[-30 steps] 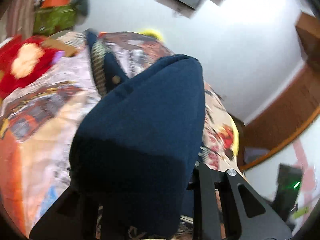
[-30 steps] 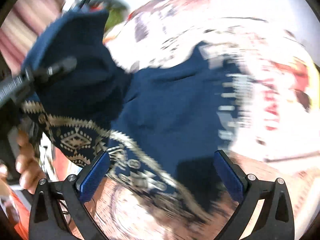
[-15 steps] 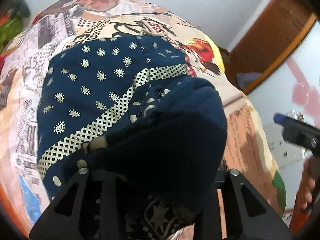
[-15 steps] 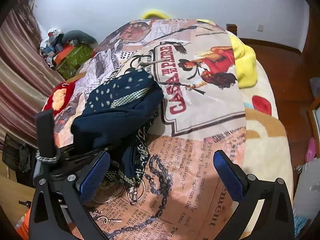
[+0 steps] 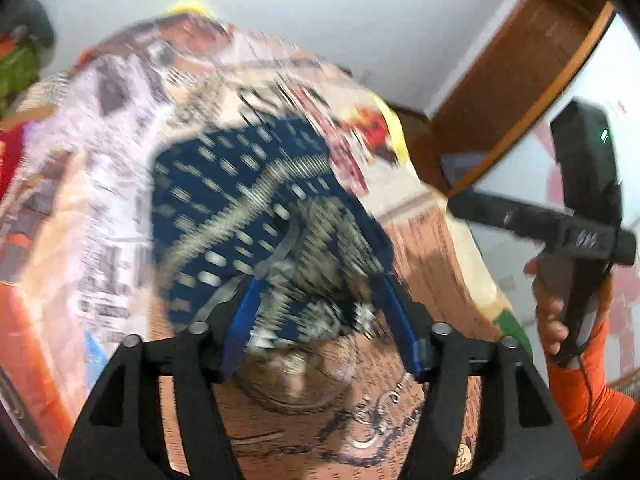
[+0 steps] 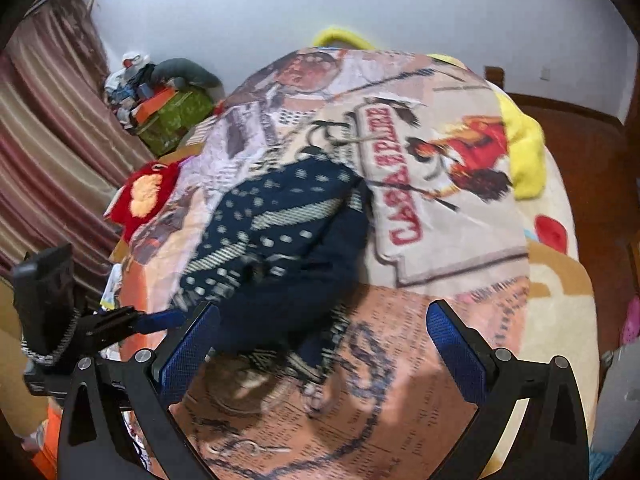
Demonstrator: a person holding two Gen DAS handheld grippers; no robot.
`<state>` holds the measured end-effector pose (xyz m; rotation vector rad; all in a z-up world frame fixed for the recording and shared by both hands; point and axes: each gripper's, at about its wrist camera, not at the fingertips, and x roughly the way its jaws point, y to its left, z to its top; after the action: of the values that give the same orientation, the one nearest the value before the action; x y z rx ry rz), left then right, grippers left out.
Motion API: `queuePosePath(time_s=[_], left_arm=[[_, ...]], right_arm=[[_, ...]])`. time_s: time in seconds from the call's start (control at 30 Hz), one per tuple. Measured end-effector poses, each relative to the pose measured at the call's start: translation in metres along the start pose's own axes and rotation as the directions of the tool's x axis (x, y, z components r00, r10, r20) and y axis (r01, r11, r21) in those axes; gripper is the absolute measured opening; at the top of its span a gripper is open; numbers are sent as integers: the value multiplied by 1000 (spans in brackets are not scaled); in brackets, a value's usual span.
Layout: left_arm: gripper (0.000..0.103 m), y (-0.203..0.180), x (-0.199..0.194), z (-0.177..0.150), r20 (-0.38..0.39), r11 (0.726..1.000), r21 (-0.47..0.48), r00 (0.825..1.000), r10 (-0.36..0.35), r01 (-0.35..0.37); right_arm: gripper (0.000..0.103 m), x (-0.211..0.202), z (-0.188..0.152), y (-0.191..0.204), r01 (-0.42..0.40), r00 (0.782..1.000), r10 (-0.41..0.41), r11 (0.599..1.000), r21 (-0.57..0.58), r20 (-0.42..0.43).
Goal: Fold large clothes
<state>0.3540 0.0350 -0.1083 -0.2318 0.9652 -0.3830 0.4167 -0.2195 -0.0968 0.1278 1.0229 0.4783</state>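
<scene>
A dark blue garment with cream dots and patterned bands lies folded in a heap on the printed bedspread. It also shows, blurred, in the left wrist view. My left gripper is open and empty, its blue pads just above the garment's near edge. It also appears at the left of the right wrist view. My right gripper is open and empty, held above the bed in front of the garment. It also shows in the left wrist view, held by a hand.
A red plush cushion lies at the bed's left edge. A yellow blanket lies at the far right. A green box with clutter stands by the striped curtain. Wooden trim is on the right.
My left gripper has let go of the blue garment and opened; the fabric now lies on the bed. My right gripper stayed open and drew slightly closer to the garment.
</scene>
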Motion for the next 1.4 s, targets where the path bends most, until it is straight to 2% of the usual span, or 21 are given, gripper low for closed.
queuePosePath(time_s=[0.03,0.1,0.2,0.3,0.4,0.47,0.53,0.6,0.67,0.73,0.97,1.03,1.1,1.17,1.2,1.3,1.4], left_arm=[[71,5,-7,2,24,1000,-8,1000,18,-18],[72,20,-13,7,51,997,-25,995,80,-79],[72,43,-1,8,19,989,-65,991,133,-132],[72,60,30,-4,-79,985,-93,987,137,-144],[73,62,58,-24,-153,989,-58,980,124,-134],[79,60,66,-37,-154,986,-24,975,162,-167],[83,63,68,-45,-142,987,-32,978,152,-158],[83,70,71,-53,-155,989,-82,982,106,-120],[83,72,71,-61,-147,989,-106,985,86,-102],[83,71,68,-66,-138,990,-101,987,86,-101],[83,63,39,-81,-125,992,-65,987,100,-108],[83,56,28,-84,-125,991,-11,984,128,-130],[83,53,17,-85,-115,981,40,974,194,-190],[83,55,7,-81,-92,972,64,968,232,-227],[83,58,0,-79,-80,970,56,967,241,-237],[83,72,-16,-66,-44,964,4,963,266,-266],[83,84,-25,-47,-2,958,-39,959,285,-285]], right_arm=[[103,2,3,6,-6,1000,6,1000,-10,1],[103,8,10,21,-17,1000,17,999,-35,2],[103,27,18,42,-43,999,42,997,-63,-19],[103,55,20,56,-40,997,35,996,-82,-66],[103,90,15,59,26,991,-41,993,-116,-126],[103,115,5,48,92,976,-116,987,-132,-183],[103,130,-7,33,128,960,-156,983,-131,-232],[103,137,-20,13,92,956,-114,992,-91,-270],[103,137,-30,-6,31,954,-35,999,-16,-299],[103,131,-36,-14,2,957,-2,1000,0,-291],[103,109,-55,-14,64,953,-87,994,-87,-291],[103,102,-57,-17,67,954,-88,994,-83,-287],[103,93,-57,-20,69,956,-89,994,-80,-281],[103,86,-58,-21,108,950,-133,989,-104,-282],[103,82,-58,-21,131,947,-163,983,-131,-275],[103,66,-57,-23,138,953,-175,978,-159,-247],[103,49,-44,-23,106,972,-126,988,-111,-198]])
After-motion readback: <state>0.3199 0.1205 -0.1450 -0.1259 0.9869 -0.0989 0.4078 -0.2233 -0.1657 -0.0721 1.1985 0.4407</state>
